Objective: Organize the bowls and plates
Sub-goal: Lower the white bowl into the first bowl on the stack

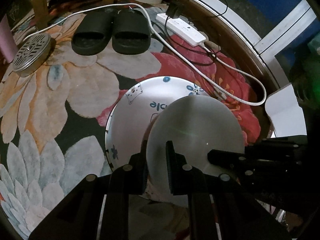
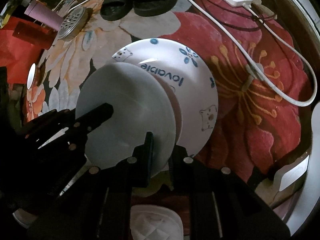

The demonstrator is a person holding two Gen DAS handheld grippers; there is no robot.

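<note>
Over the floral rug [image 1: 60, 92], both my tongs pinch one plain white plate [image 1: 196, 124], held tilted above the bear-print plate [image 1: 138, 108] w/ blue lettering on the rug. L gripper [image 1: 158, 160] clamps its near rim; R gripper [image 2: 160, 150] clamps the opposite rim. Beyond: black slippers [image 1: 110, 34], white power strip [image 1: 180, 28] w/ cables, round metal tin [image 1: 32, 54].

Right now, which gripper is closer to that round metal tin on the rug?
Left. Both grip the plain white plate; the left gripper holds the edge on the round metal tin side, the right gripper the opposite edge, farther from it.
</note>
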